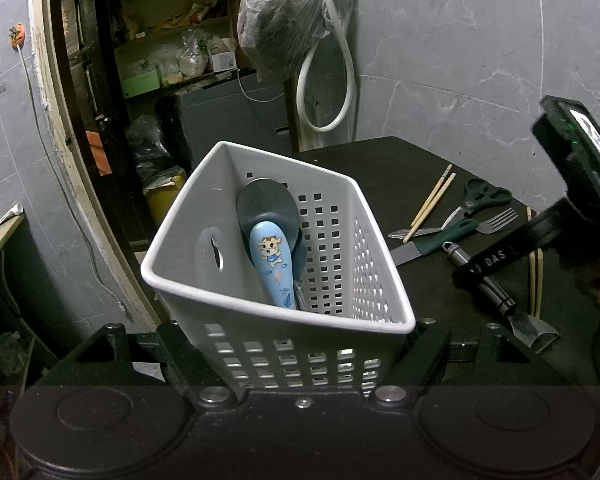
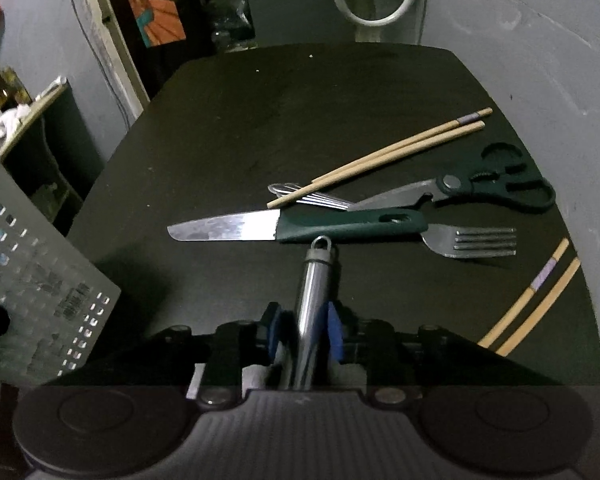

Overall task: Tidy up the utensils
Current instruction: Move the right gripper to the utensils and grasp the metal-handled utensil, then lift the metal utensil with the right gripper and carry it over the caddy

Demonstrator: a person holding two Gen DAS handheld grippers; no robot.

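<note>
- Left tool is clamped on the near wall of a white perforated basket, holding it tilted at the tabletop edge.
- Basket holds a blue cartoon-print spoon handle, a dark round utensil head behind it, and a pale slotted handle on the left.
- Right tool grips a steel peeler by its handle, blue pads pressing either side; ring end points away, blade end nearest the left camera.
- Just past the ring: green-handled knife, blade pointing left.
- Fork right of the knife handle.
- Chopstick pair at the right edge.
- Behind the knife: metal utensil handles, scissors, second chopstick pair crossing over them.
</note>
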